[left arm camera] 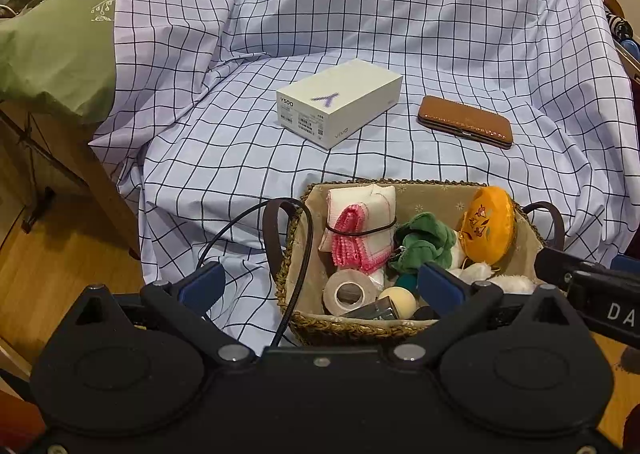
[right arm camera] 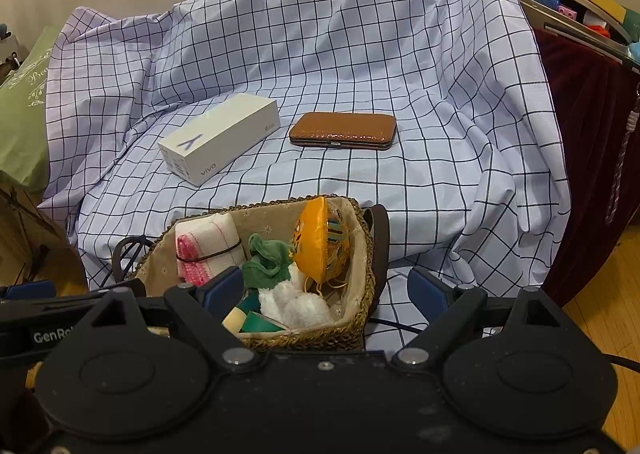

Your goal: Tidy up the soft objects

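Observation:
A woven basket (left arm camera: 352,328) stands at the near edge of a checked sheet. Inside it lie a white and pink cloth bundle (left arm camera: 360,230) bound with an elastic band, a green cloth (left arm camera: 424,240), an orange embroidered pouch (left arm camera: 490,224), a white fluffy piece (left arm camera: 480,272), a tape roll (left arm camera: 348,292) and a cream ball (left arm camera: 398,300). My left gripper (left arm camera: 320,286) hovers open over the basket's near left side, holding nothing. My right gripper (right arm camera: 326,290) is open over the basket's (right arm camera: 360,318) near right corner, above the white fluffy piece (right arm camera: 296,306), and holds nothing.
A white phone box (left arm camera: 340,102) and a brown case (left arm camera: 466,120) lie on the checked sheet (left arm camera: 224,158) behind the basket. A green cushion (left arm camera: 60,46) sits at the left, a dark red drape (right arm camera: 580,158) at the right. A black cable (left arm camera: 296,254) loops past the basket's left handle.

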{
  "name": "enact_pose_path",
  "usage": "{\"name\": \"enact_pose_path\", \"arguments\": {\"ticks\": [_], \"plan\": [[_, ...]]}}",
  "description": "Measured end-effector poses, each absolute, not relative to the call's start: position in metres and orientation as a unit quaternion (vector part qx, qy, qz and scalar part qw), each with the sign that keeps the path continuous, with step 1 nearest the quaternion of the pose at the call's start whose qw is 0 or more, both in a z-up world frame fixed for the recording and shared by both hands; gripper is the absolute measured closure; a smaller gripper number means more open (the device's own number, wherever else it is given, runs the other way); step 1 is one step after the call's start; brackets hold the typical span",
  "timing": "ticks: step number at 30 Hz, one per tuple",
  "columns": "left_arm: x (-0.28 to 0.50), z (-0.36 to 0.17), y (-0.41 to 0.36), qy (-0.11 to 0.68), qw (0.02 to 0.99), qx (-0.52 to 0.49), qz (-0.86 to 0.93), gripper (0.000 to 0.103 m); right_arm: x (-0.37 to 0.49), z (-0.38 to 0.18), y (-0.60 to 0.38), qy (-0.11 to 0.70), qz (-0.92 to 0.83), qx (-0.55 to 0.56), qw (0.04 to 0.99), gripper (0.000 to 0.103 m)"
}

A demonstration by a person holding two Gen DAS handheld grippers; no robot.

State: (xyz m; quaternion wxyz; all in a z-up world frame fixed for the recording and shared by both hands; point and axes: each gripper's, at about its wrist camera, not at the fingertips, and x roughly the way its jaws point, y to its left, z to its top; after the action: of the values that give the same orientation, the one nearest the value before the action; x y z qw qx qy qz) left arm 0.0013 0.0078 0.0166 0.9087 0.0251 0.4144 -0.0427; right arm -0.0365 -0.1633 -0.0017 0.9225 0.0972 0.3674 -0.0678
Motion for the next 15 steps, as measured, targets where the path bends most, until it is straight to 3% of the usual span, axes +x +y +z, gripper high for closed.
{"name": "enact_pose_path", "arguments": {"ticks": [15], "plan": [[0.0013, 0.0156, 0.0082, 0.415, 0.909, 0.025, -0.041, 0.003, -0.0361, -0.0028, -0.1645, 0.372, -0.069, 0.099, 0.921, 0.014]]}}
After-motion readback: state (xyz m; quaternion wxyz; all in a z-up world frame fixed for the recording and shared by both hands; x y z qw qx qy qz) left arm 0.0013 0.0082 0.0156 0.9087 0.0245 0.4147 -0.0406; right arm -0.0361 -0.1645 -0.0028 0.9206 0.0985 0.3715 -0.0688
